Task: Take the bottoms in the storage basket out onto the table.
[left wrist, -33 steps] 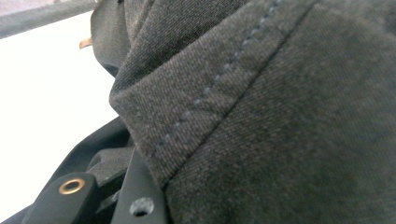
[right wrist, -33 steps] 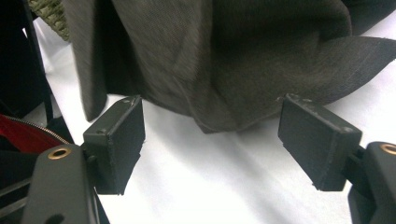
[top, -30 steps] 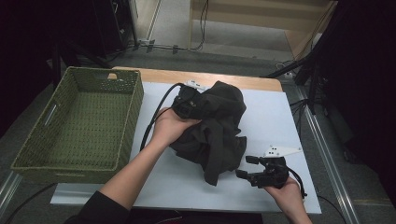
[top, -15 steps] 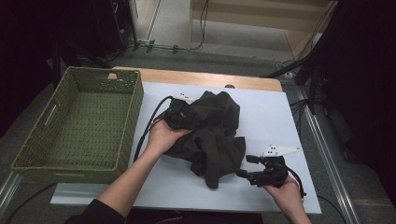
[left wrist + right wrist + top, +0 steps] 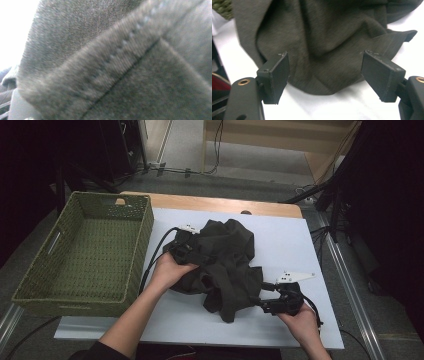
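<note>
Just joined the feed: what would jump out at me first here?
A crumpled dark garment heaped mid-table on the white mat, with the left claw pushed into its left side, jaws just opening. The right claw waits open at the lower hem. A green woven basket sits left.

The left gripper (image 5: 192,251) is pushed into the dark cloth (image 5: 225,265) in the high view, so its tips are covered. In the left gripper view the cloth (image 5: 120,65) sits right up against the camera and looks fuzzy, with a seam across it, and it covers the black jaws. Those jaws have just been opening, but what is between them cannot be seen. In the right gripper view the top edge cuts off the cloth (image 5: 322,37).
</note>
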